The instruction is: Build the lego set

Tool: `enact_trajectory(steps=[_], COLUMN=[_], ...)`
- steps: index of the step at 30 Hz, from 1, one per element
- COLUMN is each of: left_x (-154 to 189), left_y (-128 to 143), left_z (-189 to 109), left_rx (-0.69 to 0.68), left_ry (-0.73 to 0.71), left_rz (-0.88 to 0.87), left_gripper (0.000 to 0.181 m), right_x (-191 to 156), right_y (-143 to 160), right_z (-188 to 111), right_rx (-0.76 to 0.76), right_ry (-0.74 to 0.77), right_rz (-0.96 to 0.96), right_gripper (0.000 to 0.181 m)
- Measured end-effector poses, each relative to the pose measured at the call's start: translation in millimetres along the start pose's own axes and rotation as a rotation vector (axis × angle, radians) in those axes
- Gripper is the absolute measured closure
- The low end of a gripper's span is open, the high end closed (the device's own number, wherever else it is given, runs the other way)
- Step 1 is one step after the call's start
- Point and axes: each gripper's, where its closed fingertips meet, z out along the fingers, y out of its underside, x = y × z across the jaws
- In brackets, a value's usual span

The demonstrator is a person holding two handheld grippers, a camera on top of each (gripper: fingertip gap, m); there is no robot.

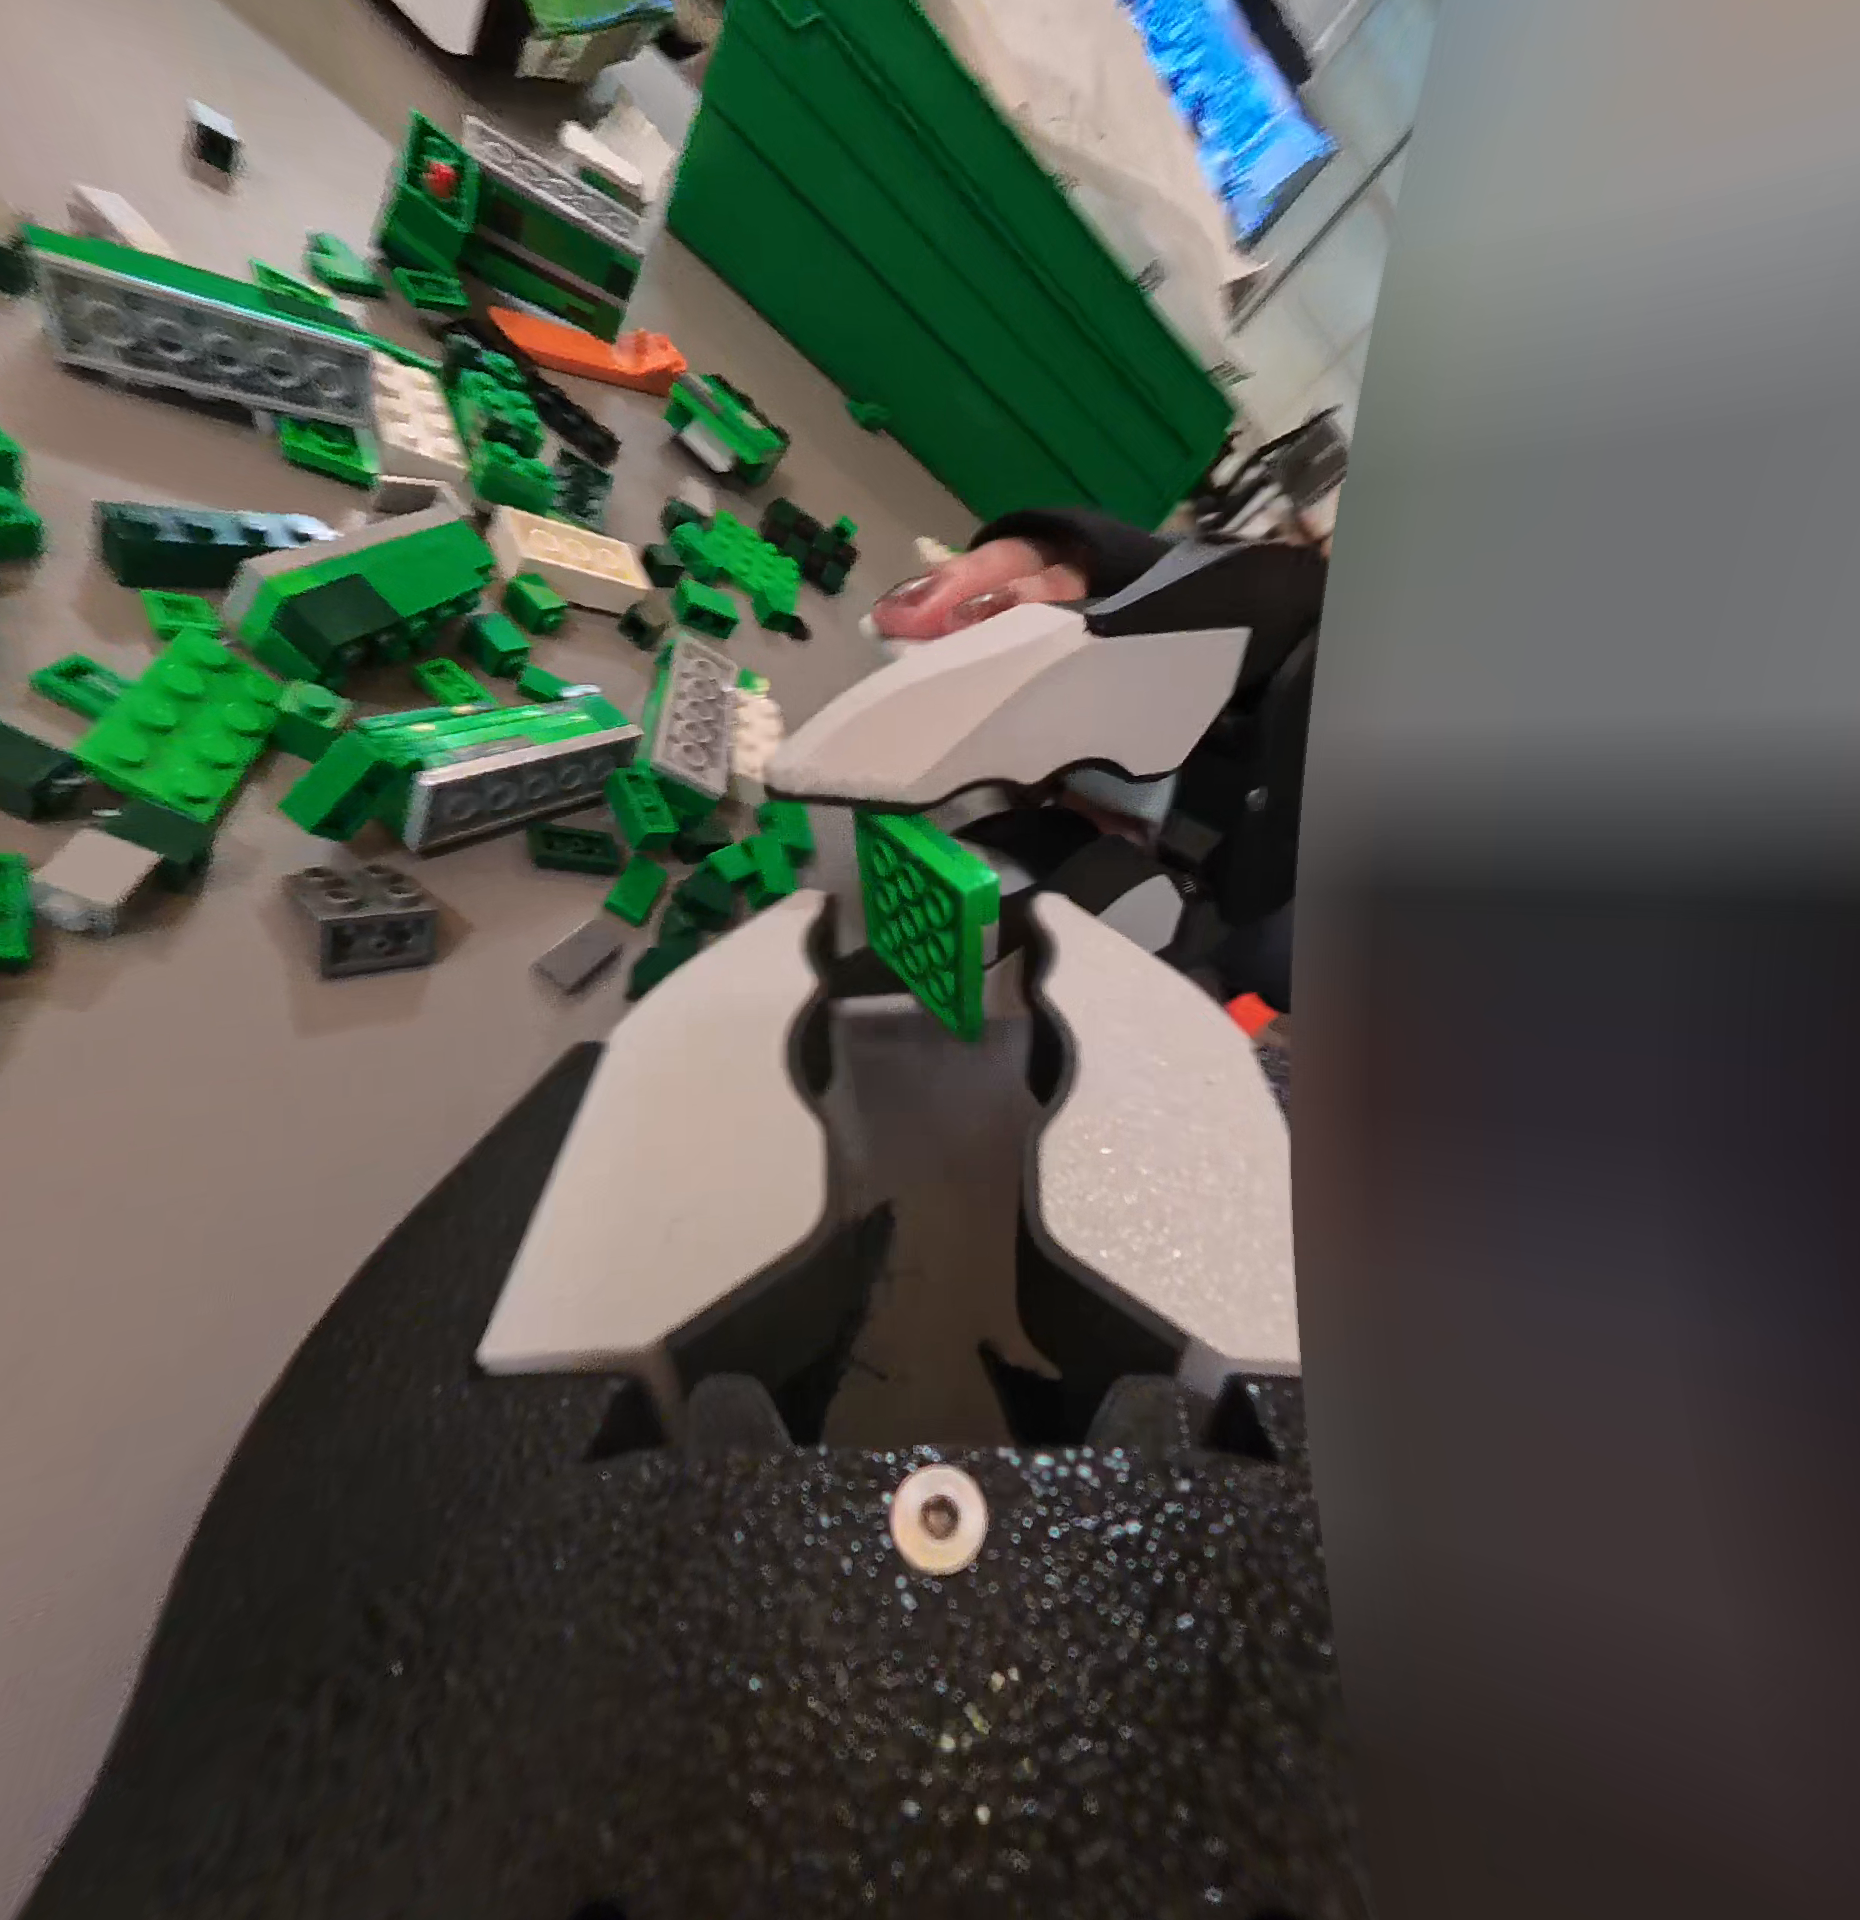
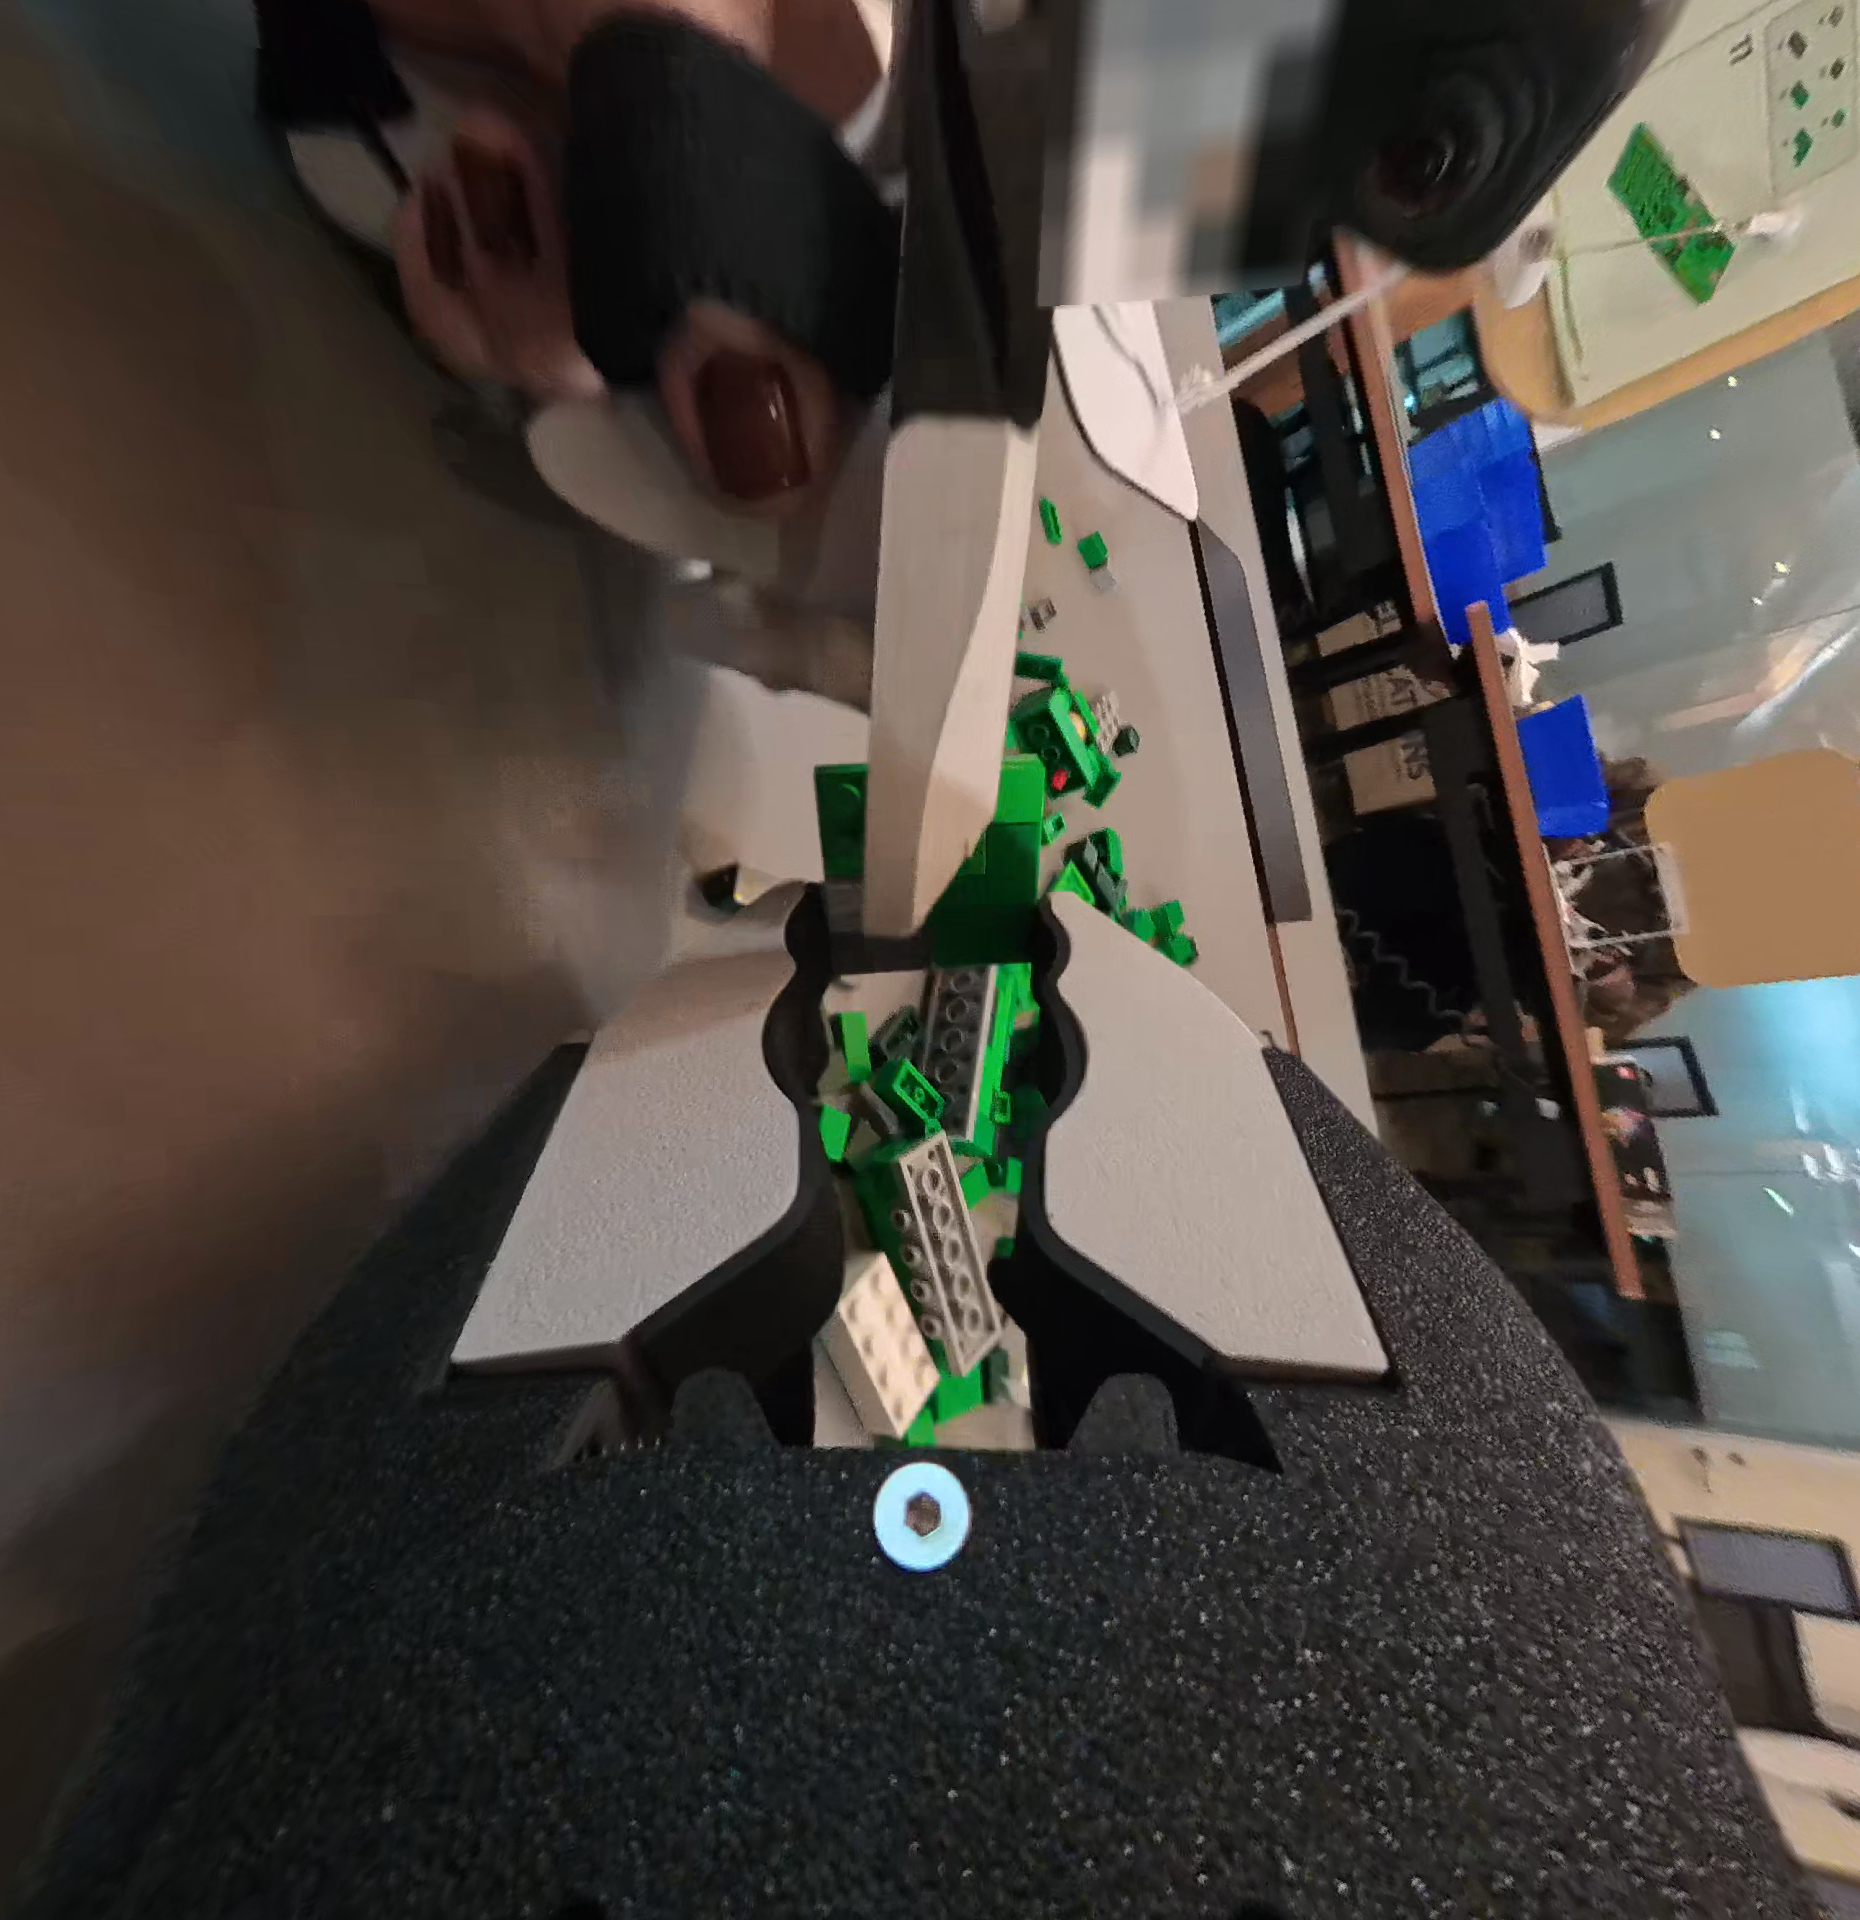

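A square green plate [image 1: 924,920] is held up above the table, tilted, with its underside towards the left wrist view. My left gripper [image 1: 928,914] has its jaws closed to the plate's width, one fingertip at each side edge. In the right wrist view the same green plate [image 2: 993,852] spans the gap between the tips of my right gripper [image 2: 931,920]. One left finger [image 2: 947,675] crosses in front of it. The right gripper's finger [image 1: 1009,707] lies over the plate's top edge. A loose brick pile [image 1: 438,582] lies below.
A grey table [image 1: 230,1091] carries green, grey, white and black bricks, part-built green and grey blocks [image 1: 510,758] and an orange piece [image 1: 583,348]. A green bin [image 1: 936,270] stands behind. A hand [image 1: 967,592] holds the right gripper. Shelves with blue boxes [image 2: 1477,509] stand far off. My left and right fingertips are right by each other.
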Motion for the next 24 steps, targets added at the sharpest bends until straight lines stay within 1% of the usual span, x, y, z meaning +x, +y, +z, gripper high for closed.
enact_trajectory(steps=[1,2,4,6,7,10,14,17,21,24], left_x=[-7,-14,-22,-23,-22,-16,-10,-12,-14,-12], left_y=[0,1,2,4,4,3,0,1,2,1], left_z=[-1,-3,-4,-3,-2,1,1,-1,-1,-1], left_rx=[-0.012,-0.023,-0.045,-0.059,-0.056,-0.028,-0.010,-0.021,-0.031,-0.013], left_ry=[-0.064,-0.125,-0.222,-0.264,-0.271,-0.204,-0.131,-0.156,-0.178,-0.142], left_rz=[0.028,0.065,0.127,0.167,0.178,0.153,0.128,0.134,0.126,0.070], left_gripper=[0.135,0.133,0.142,0.168,0.169,0.172,0.169,0.174,0.175,0.174], right_x=[-1,-1,-2,-2,-3,-3,-5,-4,-4,-4], right_y=[4,6,8,12,13,11,5,1,3,7], right_z=[1,2,3,4,5,4,1,0,2,4], right_rx=[-0.022,-0.035,-0.059,-0.085,-0.090,-0.067,-0.018,0.013,-0.007,-0.037], right_ry=[-0.003,-0.007,-0.006,-0.002,-0.004,-0.018,-0.047,-0.042,-0.042,-0.032], right_rz=[-0.005,-0.008,-0.028,-0.050,-0.053,-0.015,0.019,0.036,0.060,0.050], right_gripper=[0.144,0.144,0.144,0.144,0.144,0.145,0.145,0.144,0.144,0.144])
